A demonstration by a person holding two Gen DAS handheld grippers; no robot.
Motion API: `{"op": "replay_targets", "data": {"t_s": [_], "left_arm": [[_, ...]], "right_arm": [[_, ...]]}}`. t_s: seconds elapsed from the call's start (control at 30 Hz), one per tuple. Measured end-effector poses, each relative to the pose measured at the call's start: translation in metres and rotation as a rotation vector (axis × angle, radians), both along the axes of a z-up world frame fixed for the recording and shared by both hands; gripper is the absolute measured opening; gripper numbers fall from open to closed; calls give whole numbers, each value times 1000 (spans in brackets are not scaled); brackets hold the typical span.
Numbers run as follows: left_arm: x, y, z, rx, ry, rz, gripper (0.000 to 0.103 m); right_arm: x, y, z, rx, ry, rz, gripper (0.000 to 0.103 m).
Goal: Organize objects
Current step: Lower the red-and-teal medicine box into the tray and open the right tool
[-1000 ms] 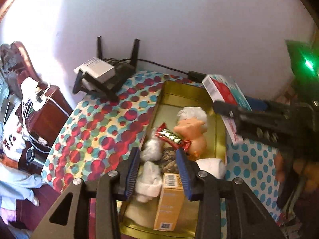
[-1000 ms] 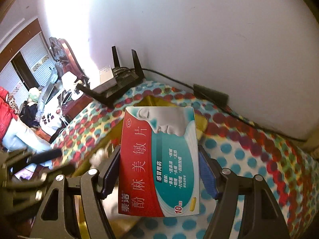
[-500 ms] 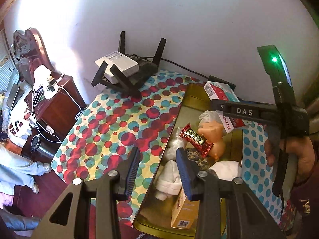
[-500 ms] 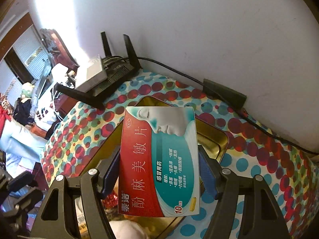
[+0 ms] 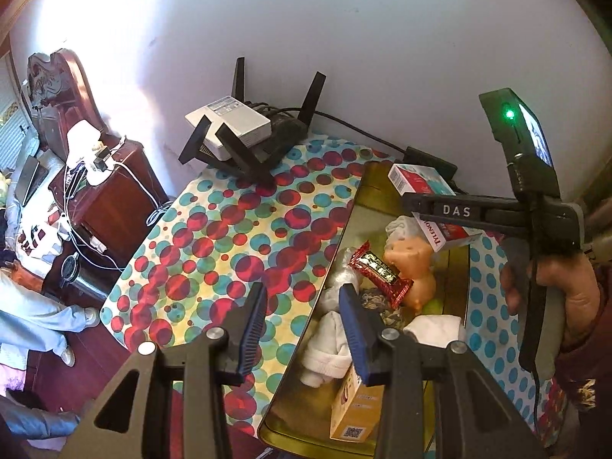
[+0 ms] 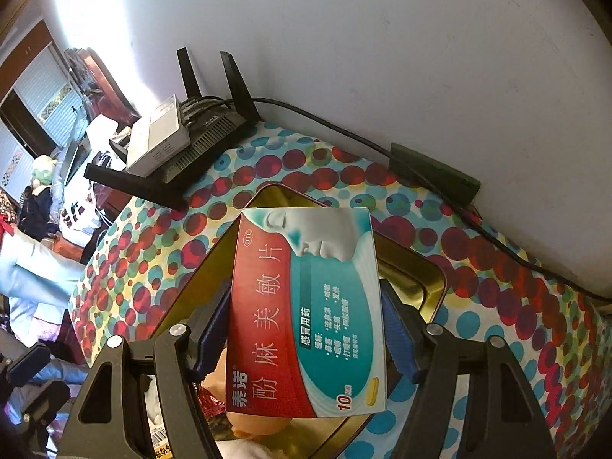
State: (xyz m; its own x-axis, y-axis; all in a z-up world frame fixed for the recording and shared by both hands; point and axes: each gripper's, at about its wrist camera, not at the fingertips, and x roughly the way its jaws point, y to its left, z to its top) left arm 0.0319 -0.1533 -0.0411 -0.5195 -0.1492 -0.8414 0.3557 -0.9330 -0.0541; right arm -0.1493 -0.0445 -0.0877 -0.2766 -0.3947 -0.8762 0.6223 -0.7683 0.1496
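Observation:
My right gripper (image 6: pixel 306 317) is shut on a red, teal and white medicine box (image 6: pixel 306 317) and holds it above the far end of a gold metal tray (image 6: pixel 417 271). In the left wrist view the same box (image 5: pixel 424 185) hangs over the tray (image 5: pixel 357 210), which holds an orange pig toy (image 5: pixel 415 267), a red snack bar (image 5: pixel 378 271), white rolled cloths (image 5: pixel 329 348) and a yellow box (image 5: pixel 354 409). My left gripper (image 5: pixel 302 329) is open and empty, hovering over the tray's near left edge.
A black router (image 5: pixel 264 145) with antennas and a white box on it stands at the table's back by the wall. A black power adapter (image 6: pixel 434 174) and cable lie along the wall. The dotted tablecloth (image 5: pixel 229 248) lies left of the tray.
My left gripper drew back and to the left, away from the tray's contents. My right gripper carried the medicine box forward over the tray's far end.

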Motion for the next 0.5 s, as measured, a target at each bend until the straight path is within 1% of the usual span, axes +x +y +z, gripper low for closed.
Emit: {"op": "replay_targets", "data": {"t_s": [0.17,0.37,0.43,0.5], "left_arm": [[-1,4,6,-26,10,1,40],[-2,8,9,-39,14,-7,40],[-3,9,9,-36,16,-8,40],[-3,10,10,-44,17,-6,40]], "right_arm": [[-1,-3,-1,13,1,5,69],[0,-2,0,24,2,-13,70],[0,-1,1,23,3,-21,74],[1,2,4,18,22,-38,88]]}}
